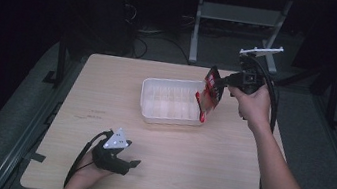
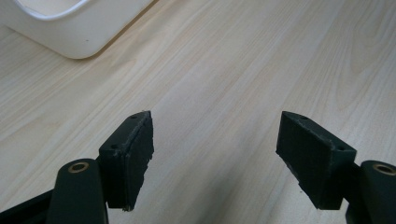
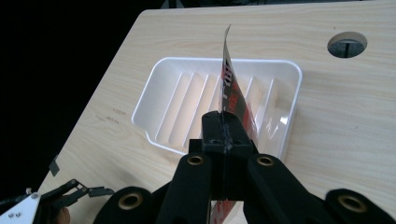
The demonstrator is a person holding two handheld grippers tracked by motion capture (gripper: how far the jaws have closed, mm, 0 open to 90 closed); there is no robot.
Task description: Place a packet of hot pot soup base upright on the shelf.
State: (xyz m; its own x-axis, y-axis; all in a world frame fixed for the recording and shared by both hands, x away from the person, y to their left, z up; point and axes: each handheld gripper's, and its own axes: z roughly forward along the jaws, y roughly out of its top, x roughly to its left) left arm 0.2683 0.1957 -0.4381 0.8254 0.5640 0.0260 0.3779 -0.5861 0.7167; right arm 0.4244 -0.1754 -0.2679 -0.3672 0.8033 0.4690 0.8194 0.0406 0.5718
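Right of centre in the high view, the right gripper [image 1: 222, 82] has its 2 fingers clenched on a red packet [image 1: 210, 94] hanging over the white tray's [image 1: 168, 118] right end — thin, floppy, light, probably slippery, so an edge pinch suits it. The left gripper [image 1: 132, 163] rests spread and holding nothing on the counter [image 1: 205, 171], lower left.

black grippers [image 1: 133, 163], grey triangular plates [image 1: 117, 139]

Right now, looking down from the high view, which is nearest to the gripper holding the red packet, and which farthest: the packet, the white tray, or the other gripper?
1. The red packet: clamped in the right gripper itself, hanging over the tray's right end.
2. The white tray: just beneath and to the left, mid-table.
3. The left gripper: farthest, resting open near the table's front left.
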